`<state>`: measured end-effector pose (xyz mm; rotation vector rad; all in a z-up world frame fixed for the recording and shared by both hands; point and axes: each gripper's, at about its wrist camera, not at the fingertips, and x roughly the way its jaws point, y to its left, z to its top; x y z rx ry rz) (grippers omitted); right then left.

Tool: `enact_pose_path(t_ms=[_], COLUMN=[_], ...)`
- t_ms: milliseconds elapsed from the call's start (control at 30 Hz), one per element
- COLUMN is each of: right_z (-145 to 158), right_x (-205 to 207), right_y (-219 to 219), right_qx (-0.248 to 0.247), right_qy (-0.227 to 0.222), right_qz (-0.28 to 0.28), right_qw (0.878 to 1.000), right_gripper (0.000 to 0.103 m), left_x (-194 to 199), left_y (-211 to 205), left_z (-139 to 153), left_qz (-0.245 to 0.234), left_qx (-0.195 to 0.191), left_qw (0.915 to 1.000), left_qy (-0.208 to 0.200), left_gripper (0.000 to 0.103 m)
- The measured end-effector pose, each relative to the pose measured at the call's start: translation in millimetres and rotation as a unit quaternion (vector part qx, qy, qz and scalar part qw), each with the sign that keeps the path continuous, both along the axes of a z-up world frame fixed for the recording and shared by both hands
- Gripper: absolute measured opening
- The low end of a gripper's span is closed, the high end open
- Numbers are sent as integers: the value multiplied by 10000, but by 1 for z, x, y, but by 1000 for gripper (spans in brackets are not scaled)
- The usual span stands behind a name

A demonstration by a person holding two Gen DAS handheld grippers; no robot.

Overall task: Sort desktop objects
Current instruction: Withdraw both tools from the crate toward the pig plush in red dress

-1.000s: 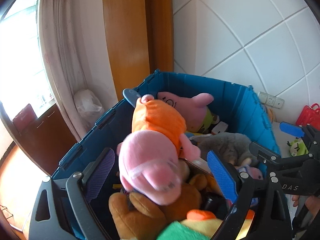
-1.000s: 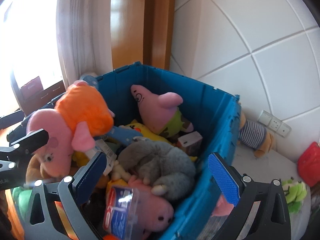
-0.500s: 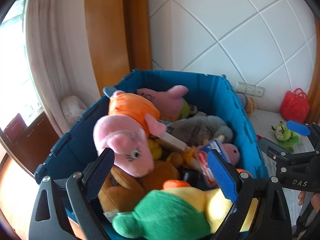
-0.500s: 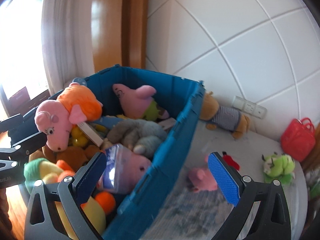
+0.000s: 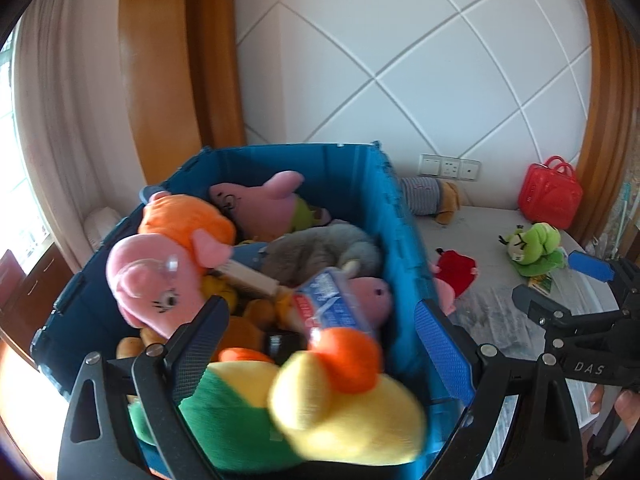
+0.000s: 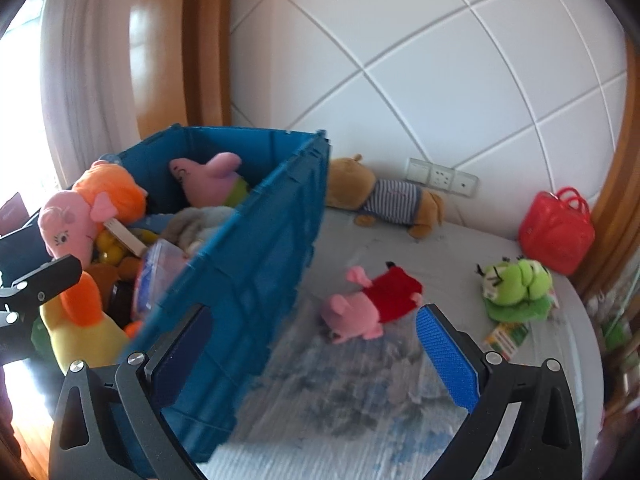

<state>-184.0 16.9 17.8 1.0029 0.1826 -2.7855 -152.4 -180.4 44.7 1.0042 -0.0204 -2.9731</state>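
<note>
Both grippers empty?
– yep. left gripper [image 5: 316,344] is spread wide over the blue bin [image 5: 394,248] of plush toys, gripping nothing. right gripper [image 6: 312,344] is wide open too, above the table [image 6: 360,392]; pink pig in red [image 6: 372,304] lies beyond it.
</note>
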Motion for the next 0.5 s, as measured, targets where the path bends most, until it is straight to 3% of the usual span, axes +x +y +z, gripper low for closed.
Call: enact_pose_path(t_ms=[500], right_z=[-12], right_x=[19], right_y=[111], right_qx=[24], right_qy=[-125], right_qz=[-225], right_qw=[9997], right_gripper=[103], left_x=[5], left_y=[122], left_z=[-10], left_qz=[-376], left_qx=[17], left_qw=[9993], left_qy=[-43], left_gripper=[95])
